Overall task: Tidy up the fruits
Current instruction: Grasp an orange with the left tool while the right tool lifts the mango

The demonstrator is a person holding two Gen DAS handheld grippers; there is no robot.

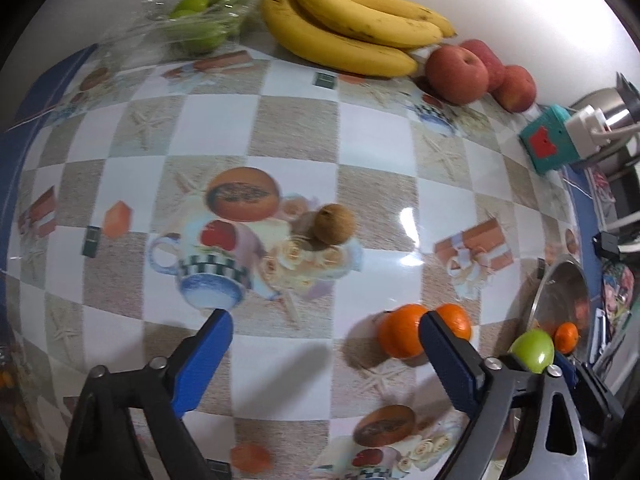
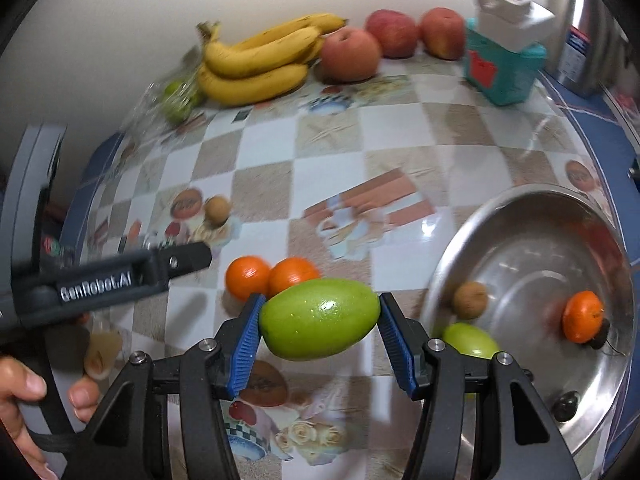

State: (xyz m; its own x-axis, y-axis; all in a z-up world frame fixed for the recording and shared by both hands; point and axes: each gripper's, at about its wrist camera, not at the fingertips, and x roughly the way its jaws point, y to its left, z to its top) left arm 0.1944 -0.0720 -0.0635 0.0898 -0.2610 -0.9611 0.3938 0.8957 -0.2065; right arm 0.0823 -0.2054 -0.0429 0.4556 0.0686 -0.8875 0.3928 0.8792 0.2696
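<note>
My right gripper is shut on a green fruit and holds it above the table, left of the steel bowl. The bowl holds a brown fruit, a green fruit and an orange. My left gripper is open and empty above the table. Two oranges lie by its right finger; they also show in the right wrist view. A brown fruit lies ahead of it. The held green fruit also shows in the left wrist view.
Bananas, three red apples and a clear bag of green fruits line the back wall. A teal box with a white plug and a steel kettle stand at the back right. The tablecloth is checkered.
</note>
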